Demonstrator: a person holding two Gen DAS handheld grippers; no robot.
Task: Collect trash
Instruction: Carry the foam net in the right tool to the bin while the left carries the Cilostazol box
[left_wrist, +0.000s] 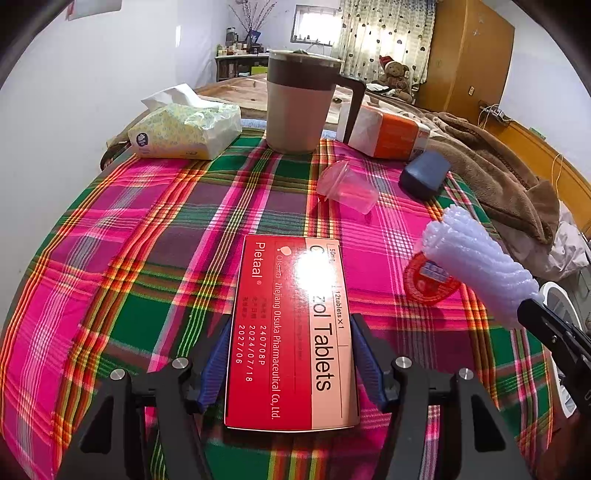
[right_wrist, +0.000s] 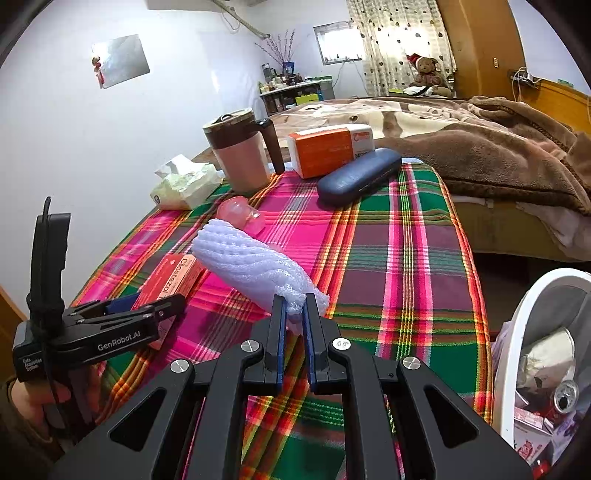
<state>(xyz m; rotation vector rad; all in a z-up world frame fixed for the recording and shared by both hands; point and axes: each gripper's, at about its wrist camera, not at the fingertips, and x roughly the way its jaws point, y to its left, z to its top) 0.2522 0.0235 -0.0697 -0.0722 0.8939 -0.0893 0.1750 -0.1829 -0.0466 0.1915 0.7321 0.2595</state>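
Observation:
My left gripper (left_wrist: 291, 332) is shut on a red and white tablet box (left_wrist: 291, 332), which rests on the plaid tablecloth (left_wrist: 147, 258). My right gripper (right_wrist: 294, 306) is shut on one end of a white foam net sleeve (right_wrist: 251, 262) and holds it above the table; the sleeve also shows in the left wrist view (left_wrist: 476, 258). A clear plastic cup (left_wrist: 347, 188) lies on its side mid-table. A round red lid (left_wrist: 430, 282) lies under the sleeve. The box (right_wrist: 173, 280) and left gripper (right_wrist: 147, 314) show in the right wrist view.
A lidded mug (left_wrist: 299, 103), tissue pack (left_wrist: 184, 129), orange and white box (left_wrist: 388, 134) and dark blue glasses case (left_wrist: 424, 173) stand along the table's far side. A white trash bin (right_wrist: 517, 332) with rubbish sits right of the table. A bed with brown blanket (right_wrist: 498, 155) lies behind.

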